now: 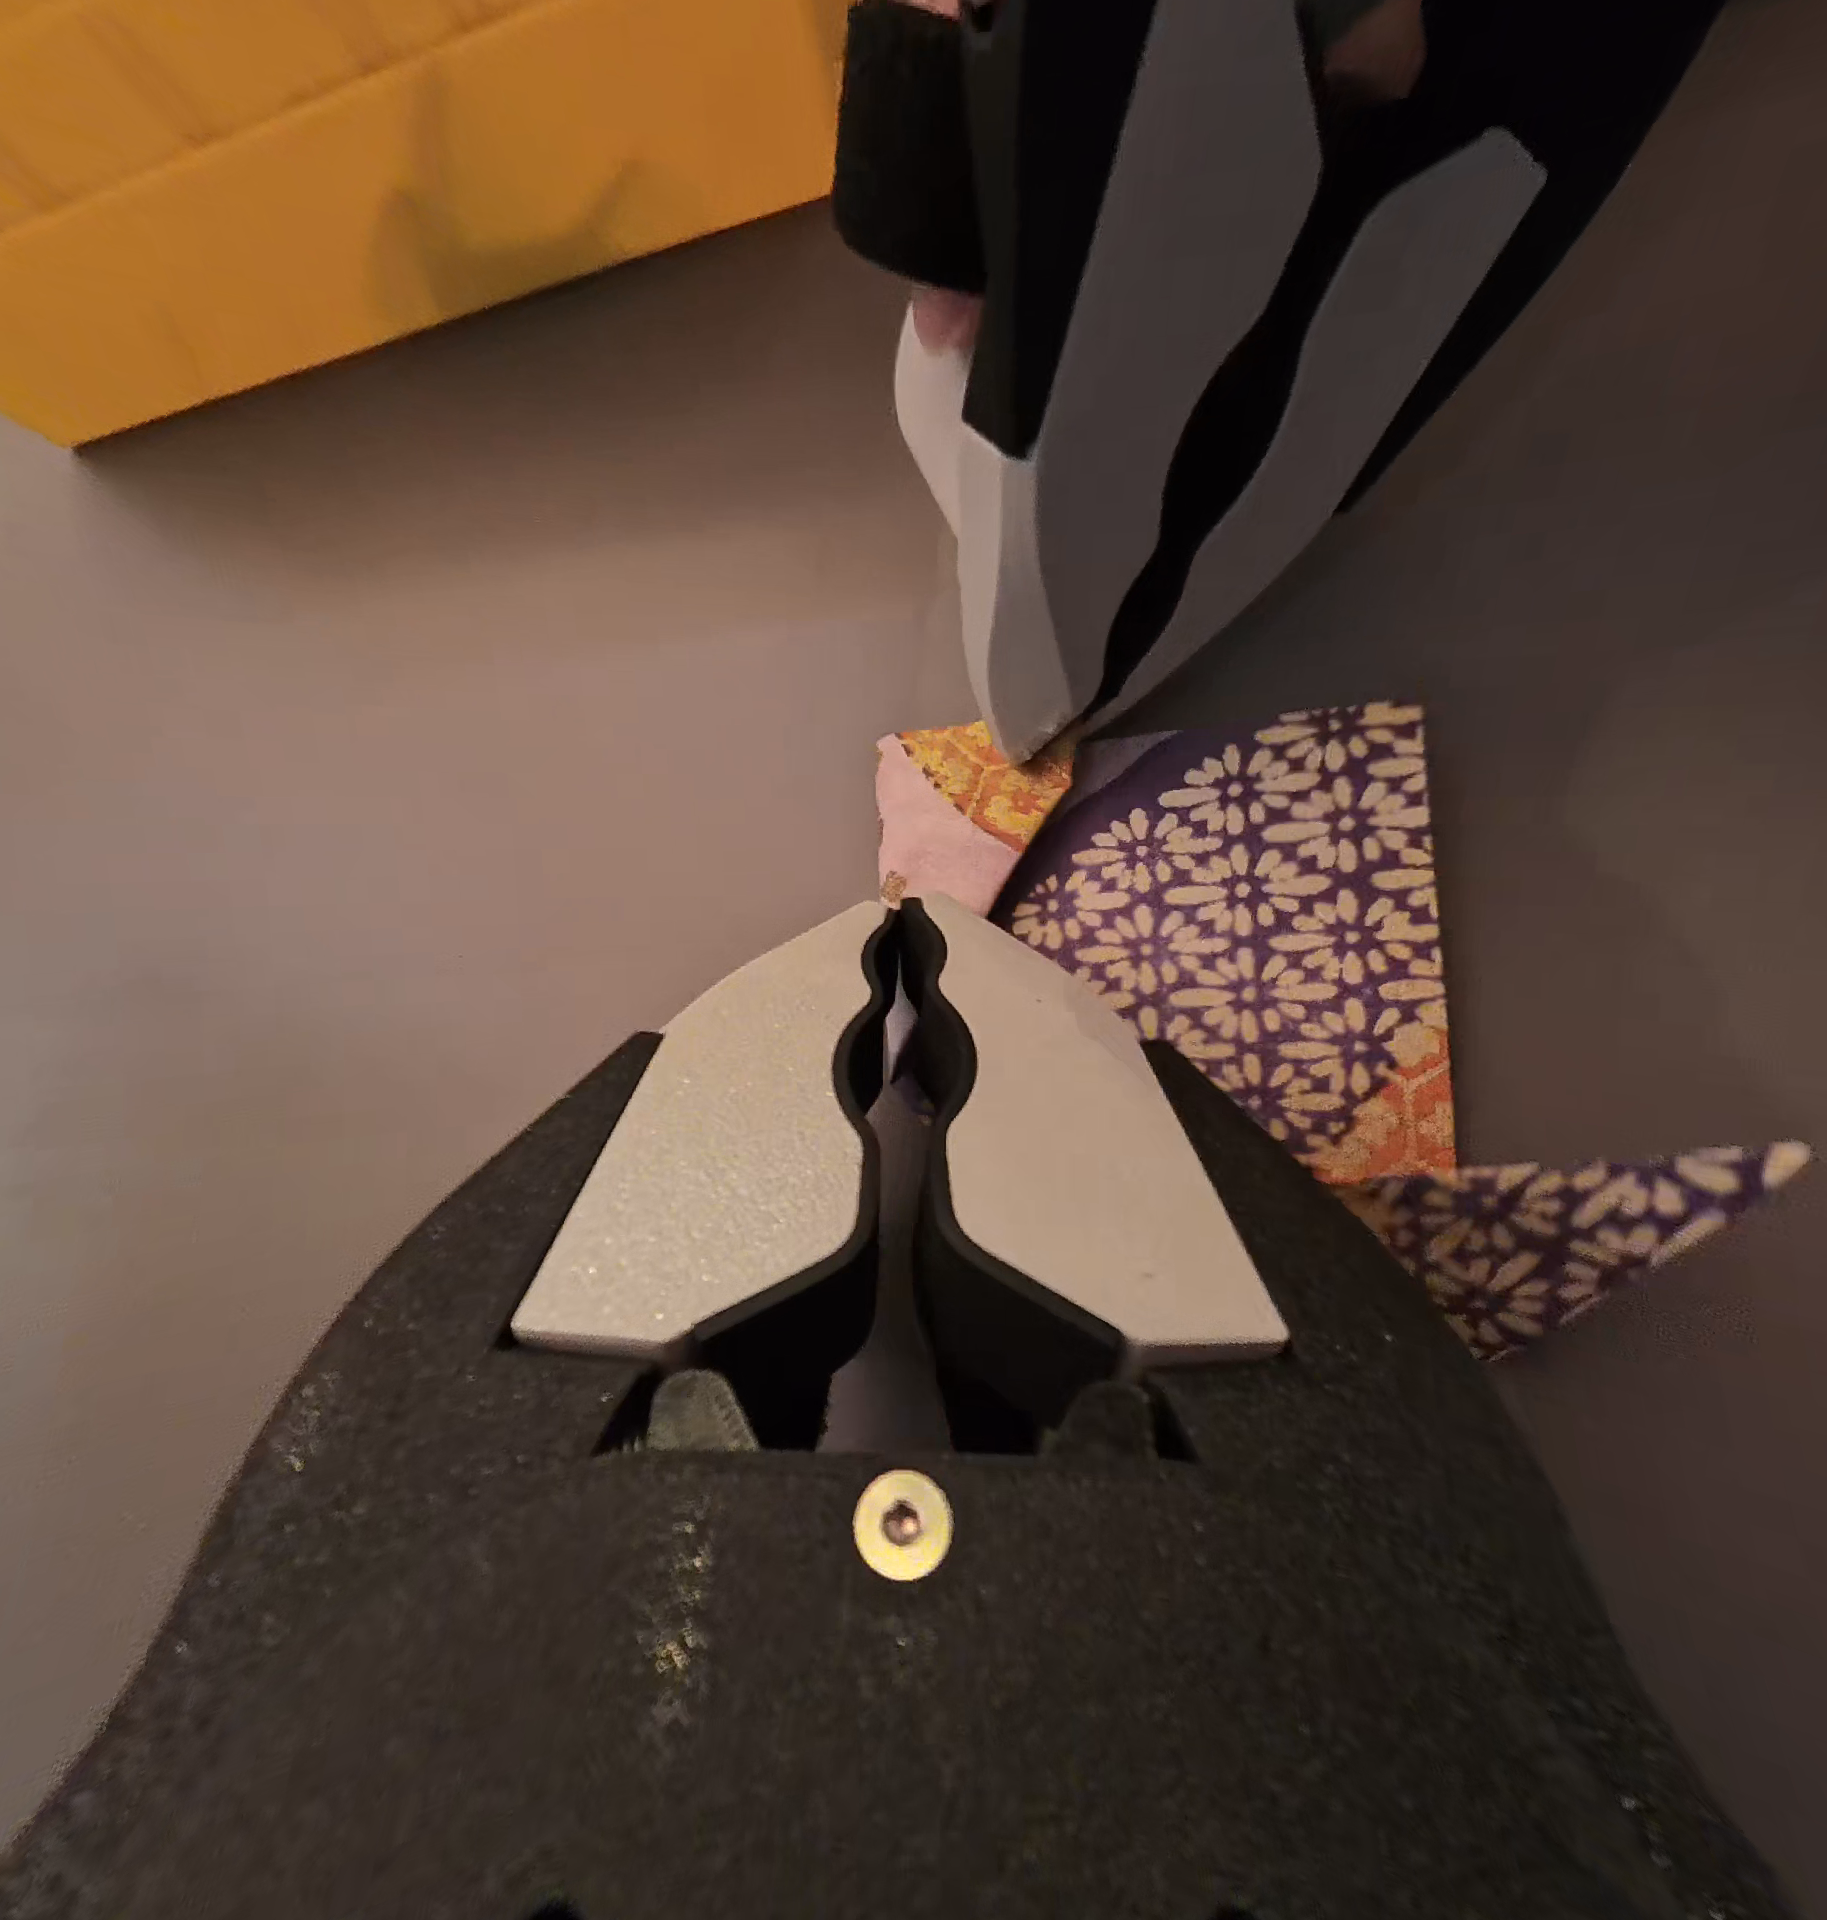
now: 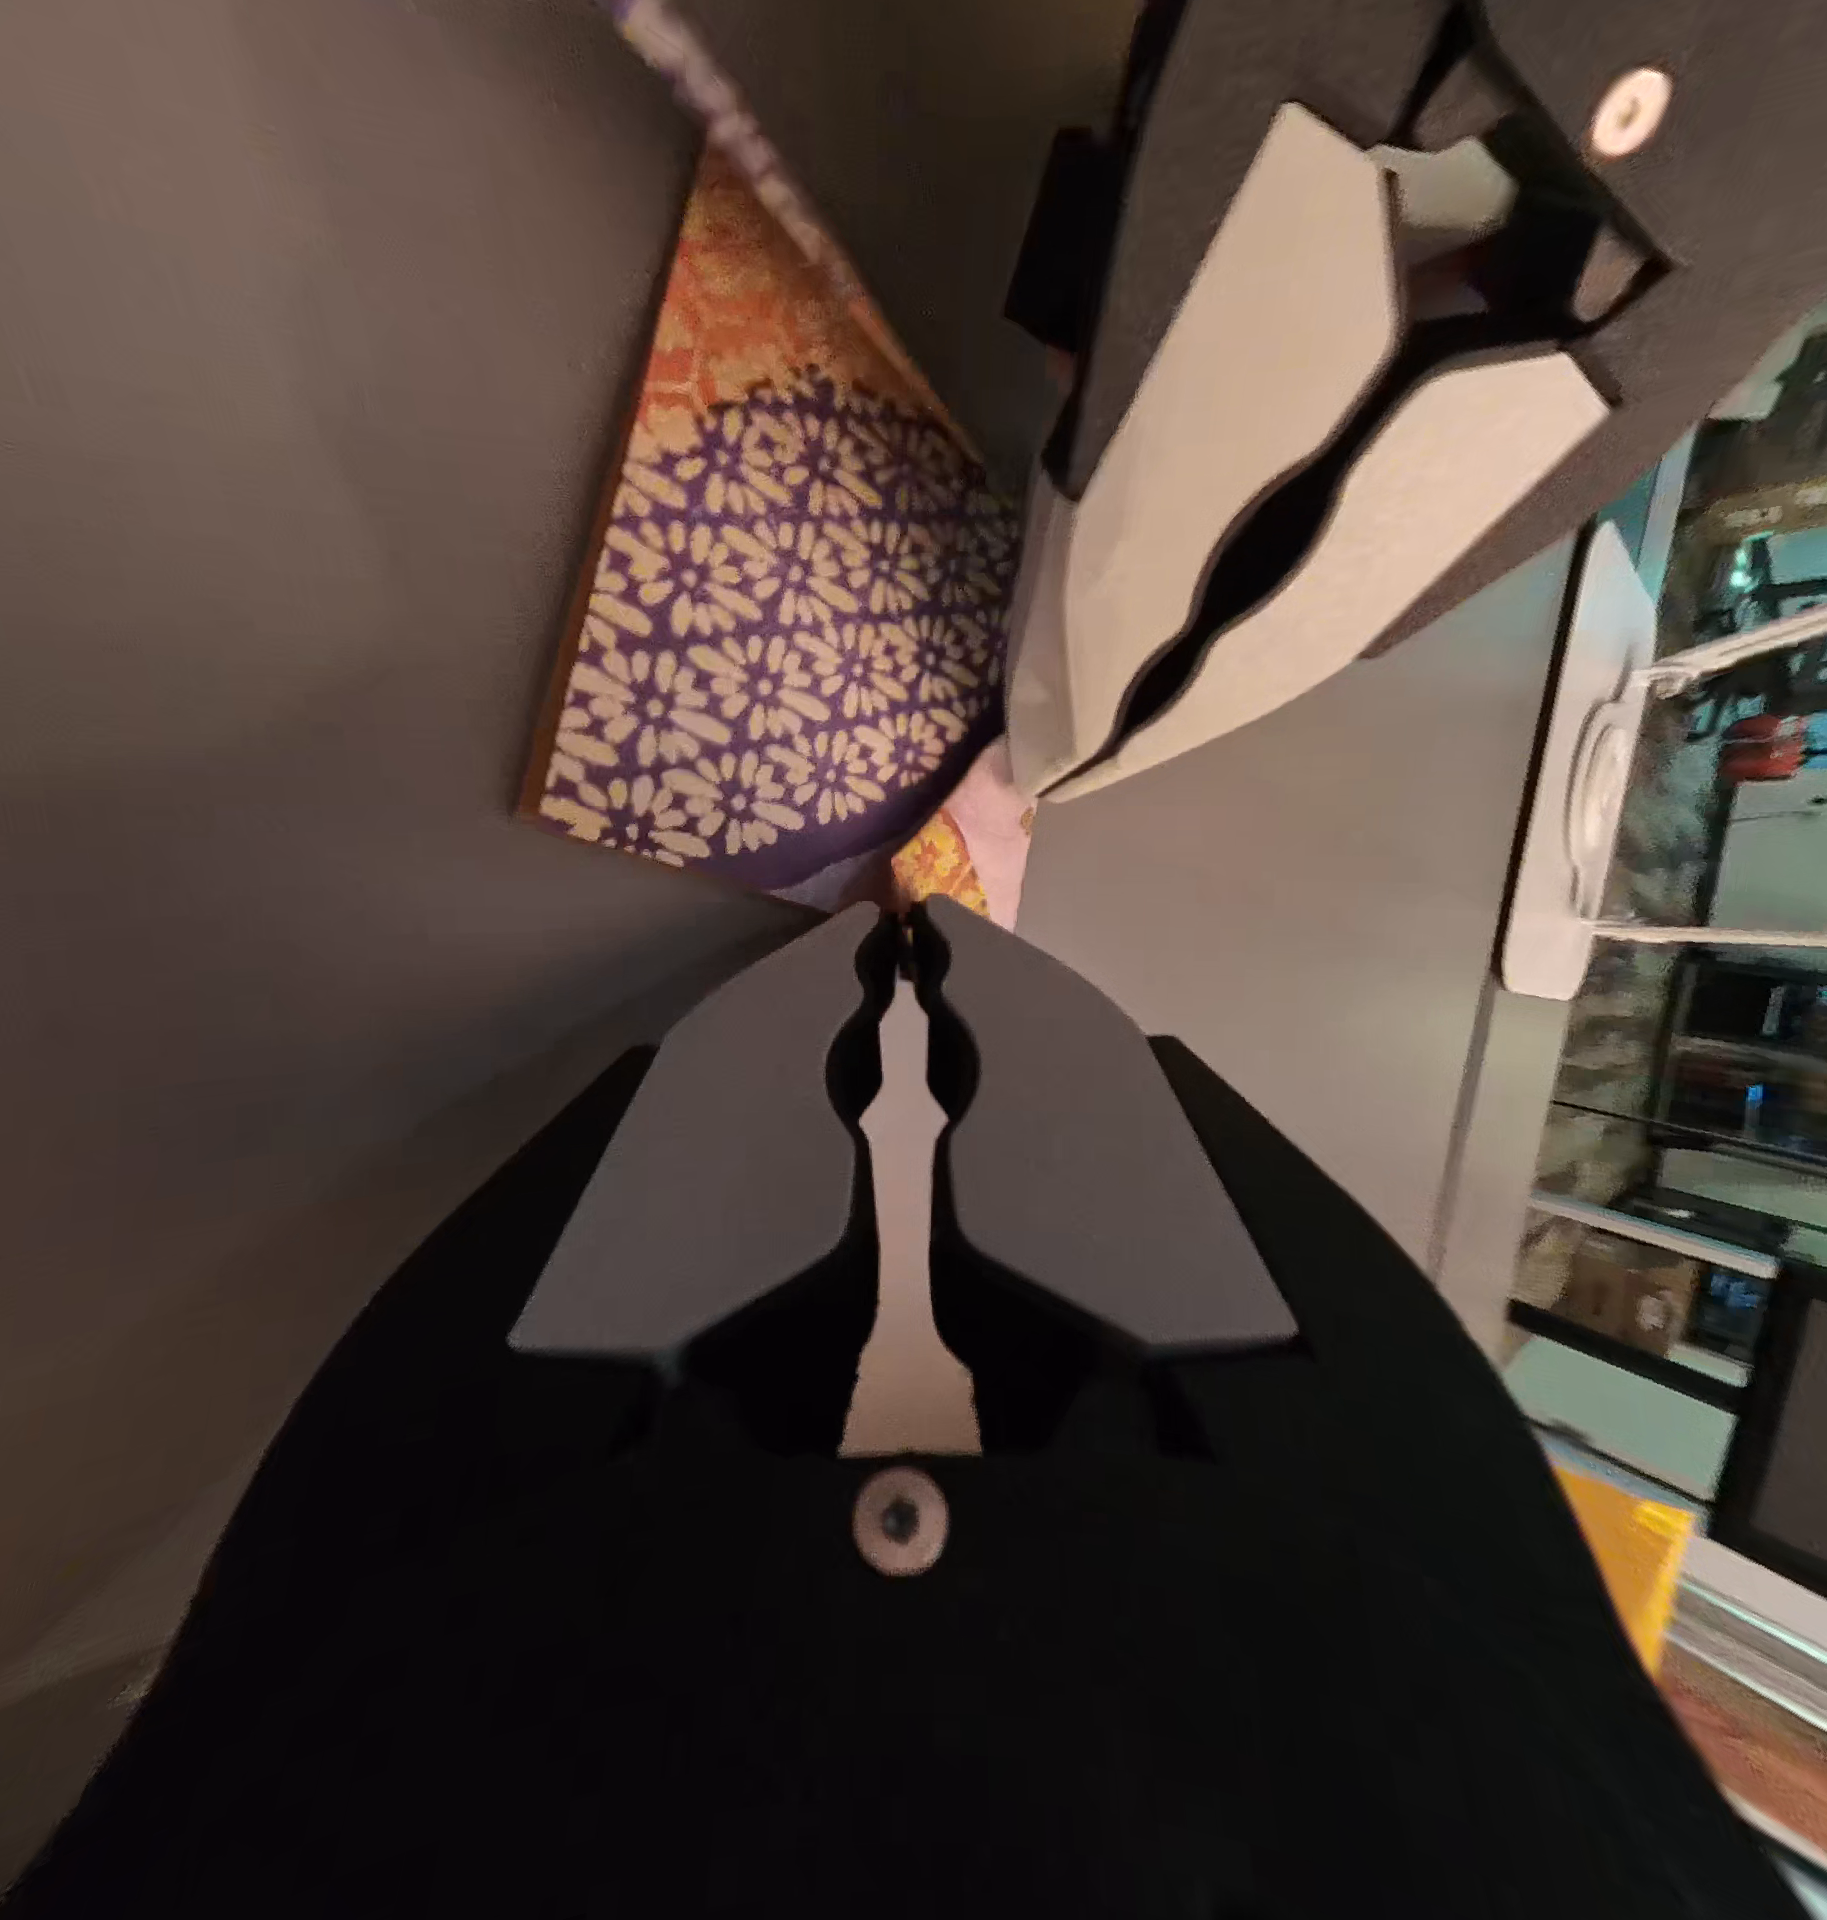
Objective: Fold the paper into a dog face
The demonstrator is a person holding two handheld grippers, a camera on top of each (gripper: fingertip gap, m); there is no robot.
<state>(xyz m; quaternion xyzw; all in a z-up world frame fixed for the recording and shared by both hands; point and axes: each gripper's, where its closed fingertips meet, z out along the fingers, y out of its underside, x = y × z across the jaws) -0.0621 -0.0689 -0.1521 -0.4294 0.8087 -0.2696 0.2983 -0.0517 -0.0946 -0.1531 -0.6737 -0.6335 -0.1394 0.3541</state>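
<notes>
The paper (image 1: pixel 1231 914) is purple with cream flowers and has orange and pink patches. It lies partly folded on the grey table (image 1: pixel 421 831). One pointed flap (image 1: pixel 1574 1236) sticks out at the lower right. My left gripper (image 1: pixel 901 909) is shut, its tips at the paper's pink corner, with paper showing through the gap beneath it. My right gripper (image 1: pixel 1039 740) comes down from above, shut, its tips pressing on the orange corner. In the right wrist view the paper (image 2: pixel 774 644) lies just beyond my right gripper (image 2: pixel 904 925), and the left gripper (image 2: pixel 1039 795) reaches in from the upper right.
A yellow box (image 1: pixel 369 208) stands at the table's far left edge, and a part of it (image 2: pixel 1626 1558) shows in the right wrist view. A black sleeve cuff (image 1: pixel 909 156) shows behind the right gripper. Shelves and a white fixture (image 2: pixel 1574 748) lie beyond the table. Less than 4 cm separates the two grippers' tips.
</notes>
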